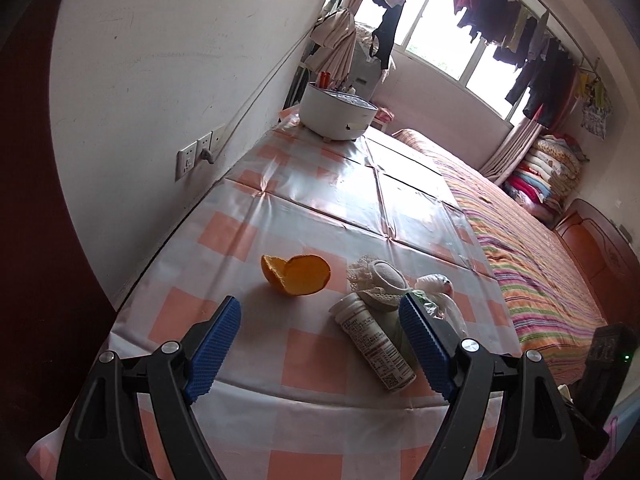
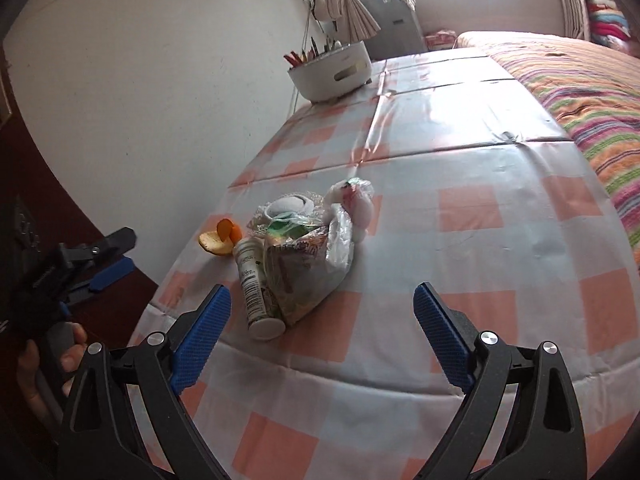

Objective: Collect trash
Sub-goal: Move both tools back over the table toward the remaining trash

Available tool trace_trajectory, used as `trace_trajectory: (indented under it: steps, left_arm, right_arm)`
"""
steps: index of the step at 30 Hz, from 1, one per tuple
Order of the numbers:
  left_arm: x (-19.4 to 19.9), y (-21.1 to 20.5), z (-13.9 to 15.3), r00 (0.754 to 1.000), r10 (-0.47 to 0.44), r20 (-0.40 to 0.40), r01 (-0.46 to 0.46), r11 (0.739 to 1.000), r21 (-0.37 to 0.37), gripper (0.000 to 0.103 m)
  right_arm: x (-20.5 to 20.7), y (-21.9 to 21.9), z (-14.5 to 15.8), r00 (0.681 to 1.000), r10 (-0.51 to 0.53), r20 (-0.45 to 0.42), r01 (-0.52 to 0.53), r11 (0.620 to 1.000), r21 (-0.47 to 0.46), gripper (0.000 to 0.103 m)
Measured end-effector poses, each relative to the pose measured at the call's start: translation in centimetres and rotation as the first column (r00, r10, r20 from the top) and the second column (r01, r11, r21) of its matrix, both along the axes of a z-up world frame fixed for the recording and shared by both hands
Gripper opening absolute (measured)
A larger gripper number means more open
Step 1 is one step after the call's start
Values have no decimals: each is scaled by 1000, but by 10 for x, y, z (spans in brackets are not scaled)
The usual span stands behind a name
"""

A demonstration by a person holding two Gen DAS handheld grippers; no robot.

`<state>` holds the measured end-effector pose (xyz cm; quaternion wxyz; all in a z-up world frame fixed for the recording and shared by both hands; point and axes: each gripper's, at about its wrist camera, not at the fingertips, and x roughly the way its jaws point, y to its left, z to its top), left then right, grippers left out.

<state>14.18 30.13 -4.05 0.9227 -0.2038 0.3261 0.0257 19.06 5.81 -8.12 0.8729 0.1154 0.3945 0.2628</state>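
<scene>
A pile of trash lies on the checked tablecloth [image 1: 304, 352]. Orange peel [image 1: 298, 274] [image 2: 219, 240] lies at the left. A white labelled tube [image 1: 376, 344] [image 2: 255, 292] lies on its side beside a clear plastic bag with wrappers [image 2: 308, 268]. A lace-edged cloth bundle [image 1: 378, 280] [image 2: 290, 204] and a white crumpled wad [image 1: 436, 286] [image 2: 358, 200] lie behind. My left gripper [image 1: 320, 312] is open and empty, just short of the peel and tube. My right gripper [image 2: 322, 296] is open and empty, just short of the tube and bag.
A white round pot [image 1: 338, 114] [image 2: 330, 72] with pens stands at the table's far end by the wall. A wall socket [image 1: 196, 154] is at the left. A bed with a striped cover [image 1: 532, 264] [image 2: 580, 92] runs along the table's right side.
</scene>
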Motion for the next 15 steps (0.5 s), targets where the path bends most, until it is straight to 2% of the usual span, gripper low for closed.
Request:
trace_trajectory:
  steps: [4, 7, 13, 14, 15]
  left_arm:
    - [-2, 15, -1, 999, 31, -9, -31, 999, -27, 79]
    - [-3, 23, -2, 999, 51, -15, -52, 998, -31, 79]
    - [0, 22, -5, 999, 29, -33, -29, 999, -20, 79]
    - [1, 21, -5, 999, 27, -38, -28, 999, -19, 79]
    - [2, 20, -7, 999, 25, -45, -26, 1000, -18, 79]
  right_arm:
    - [23, 29, -15, 999, 0, -46, -2, 999, -41, 92]
    - [36, 46, -20, 999, -10, -46, 6, 996, -89, 92]
    - [51, 44, -18, 999, -21, -46, 15, 991, -132, 92]
    - [52, 45, -18, 999, -16, -44, 10, 991, -135, 88]
    - [52, 46, -19, 999, -11, -41, 5, 991, -136, 76]
